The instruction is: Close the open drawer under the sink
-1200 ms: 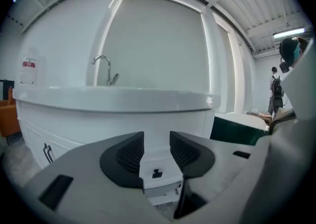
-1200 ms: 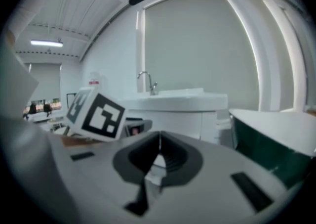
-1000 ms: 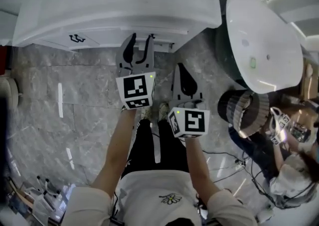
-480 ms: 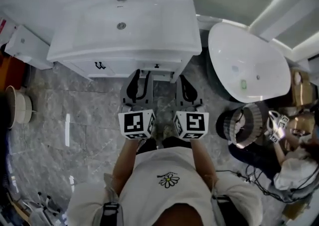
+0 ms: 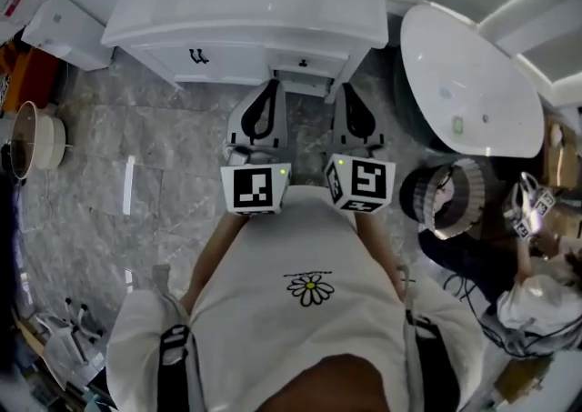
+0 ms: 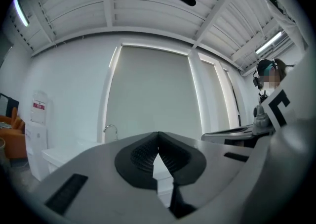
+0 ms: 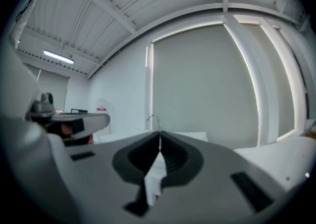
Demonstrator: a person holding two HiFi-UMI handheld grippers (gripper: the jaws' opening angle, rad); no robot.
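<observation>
The white sink vanity (image 5: 245, 15) stands at the top of the head view, with a dark handle on each of its two drawer fronts (image 5: 303, 63). Both fronts look level with the cabinet face. My left gripper (image 5: 269, 85) is held level in front of the vanity, a short way off it, shut with nothing between its pads. My right gripper (image 5: 346, 88) hangs beside it, also shut and empty. In the left gripper view the left gripper (image 6: 158, 135) has its jaws meeting, with the faucet (image 6: 109, 128) beyond them. The right gripper (image 7: 159, 134) shows the same, its faucet (image 7: 154, 117) behind.
A white bathtub (image 5: 468, 83) stands to the right of the vanity, and a ribbed round object (image 5: 444, 201) sits below it. Another person (image 5: 536, 301) crouches at the lower right. A white box (image 5: 68, 30) and a round bowl (image 5: 36, 142) are on the left, on the marble floor (image 5: 155, 183).
Both grippers have risen and drawn back from the vanity front toward my body. The left jaws, open a second ago near the drawer, have shut.
</observation>
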